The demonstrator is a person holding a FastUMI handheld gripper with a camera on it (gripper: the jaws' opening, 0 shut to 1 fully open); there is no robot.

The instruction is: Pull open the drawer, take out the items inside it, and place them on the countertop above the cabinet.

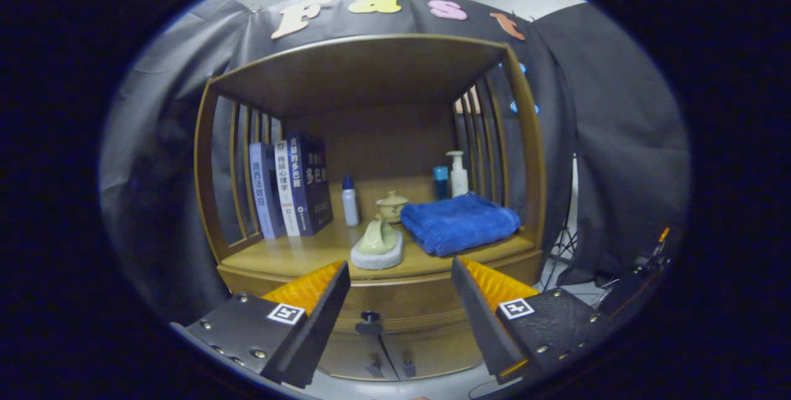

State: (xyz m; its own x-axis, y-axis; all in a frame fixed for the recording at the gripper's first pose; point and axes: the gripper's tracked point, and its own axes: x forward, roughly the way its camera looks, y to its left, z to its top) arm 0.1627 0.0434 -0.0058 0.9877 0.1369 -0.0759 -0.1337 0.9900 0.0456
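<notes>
Drawer point(395, 301): I see it closed, knob point(370, 316) centred
Gripper point(400, 301): my fingers spread apart, holding nothing
Countertop point(296, 255): towel point(460, 222), ornament point(378, 240)
Advice: if opening, I square both fingers on the knob

The light is dim and comes from above. The shelf roof point(364, 69) throws shade on the back. Straight edges bend near the rim. The middle is sharp; the sides are dark.
</notes>
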